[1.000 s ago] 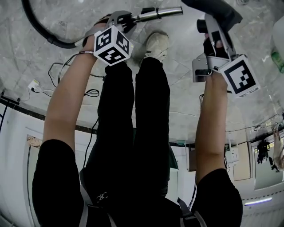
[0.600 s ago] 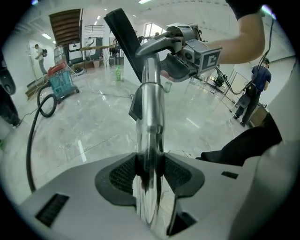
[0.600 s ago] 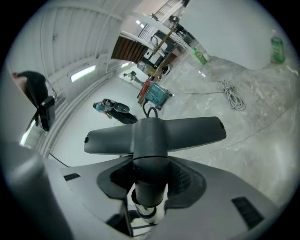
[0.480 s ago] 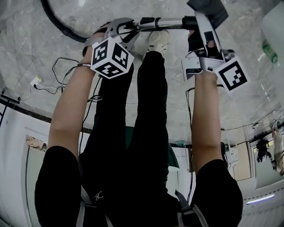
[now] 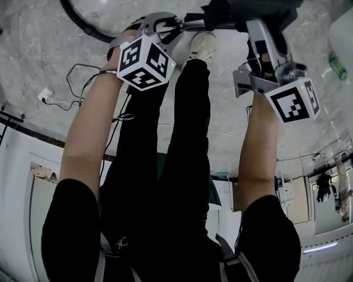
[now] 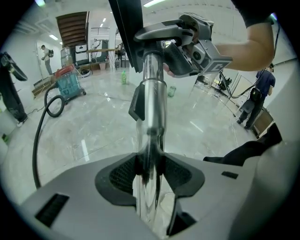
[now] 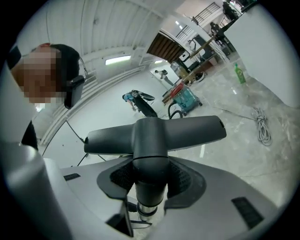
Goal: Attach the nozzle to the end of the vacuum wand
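Observation:
In the left gripper view a chrome vacuum wand (image 6: 152,103) with a black clip runs up from my left gripper (image 6: 150,173), which is shut on it. Its far end meets the neck of the dark nozzle (image 6: 125,28), held there by my right gripper (image 6: 197,47). In the right gripper view the T-shaped nozzle (image 7: 152,133) has its neck clamped between the pads of my right gripper (image 7: 150,178). In the head view both grippers are raised at the top: left gripper (image 5: 165,25), right gripper (image 5: 256,25), and between them the nozzle (image 5: 242,10) over the wand's end.
A black hose (image 5: 83,25) trails from the wand to a teal vacuum cleaner (image 6: 70,84). Cables (image 5: 83,82) and a green bottle (image 5: 335,60) lie on the marble floor. My legs and a shoe (image 5: 201,47) are below the grippers. People (image 6: 260,89) stand in the background.
Both grippers have risen. The nozzle moved left toward the wand; the gap between its neck and the wand's end has closed, and the nozzle now covers that end.

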